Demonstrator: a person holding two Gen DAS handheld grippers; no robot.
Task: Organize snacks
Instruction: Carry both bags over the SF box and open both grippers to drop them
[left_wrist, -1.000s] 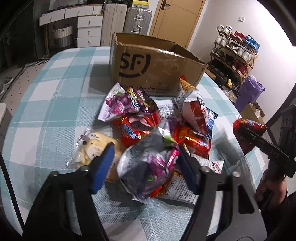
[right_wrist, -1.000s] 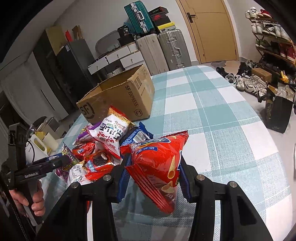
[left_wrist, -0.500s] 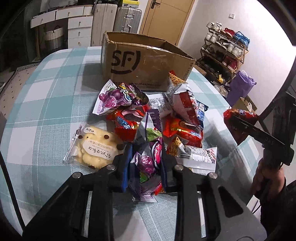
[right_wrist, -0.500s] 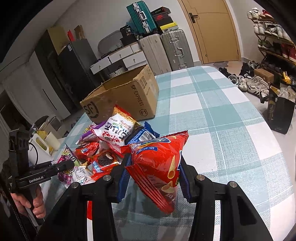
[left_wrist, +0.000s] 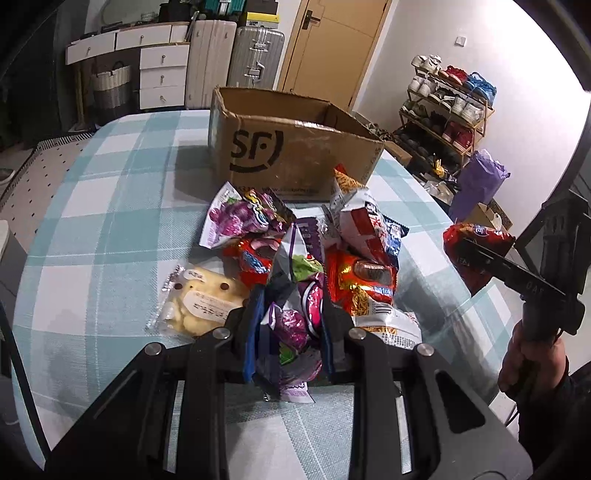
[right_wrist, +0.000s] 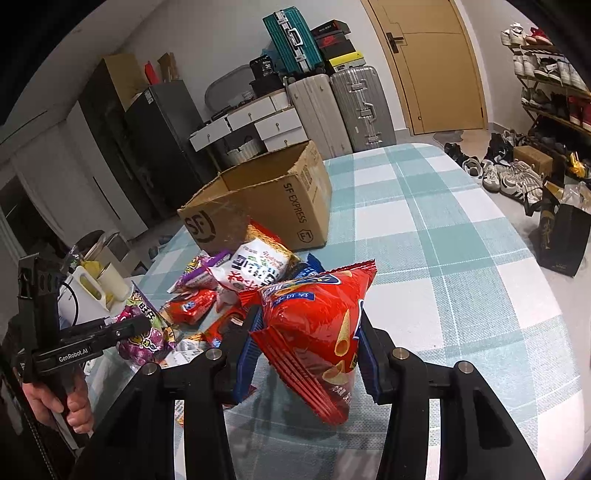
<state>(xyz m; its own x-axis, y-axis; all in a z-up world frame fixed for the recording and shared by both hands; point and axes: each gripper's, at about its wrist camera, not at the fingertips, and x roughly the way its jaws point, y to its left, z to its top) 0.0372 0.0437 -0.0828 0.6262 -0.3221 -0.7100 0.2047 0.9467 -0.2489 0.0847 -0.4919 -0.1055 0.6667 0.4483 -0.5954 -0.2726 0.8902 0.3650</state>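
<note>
The left gripper (left_wrist: 290, 328) has its jaws closed narrow on a crumpled purple-and-silver snack bag (left_wrist: 295, 325) at the near edge of the snack pile (left_wrist: 314, 258), which lies on the checked bench (left_wrist: 110, 221) just in front of the open cardboard box (left_wrist: 288, 147). The right gripper (right_wrist: 306, 354) grips a red chip bag (right_wrist: 317, 332) between its jaws, held up above the bench to the right of the pile. A clear pack of yellow pastry (left_wrist: 199, 299) lies just left of the left gripper.
</note>
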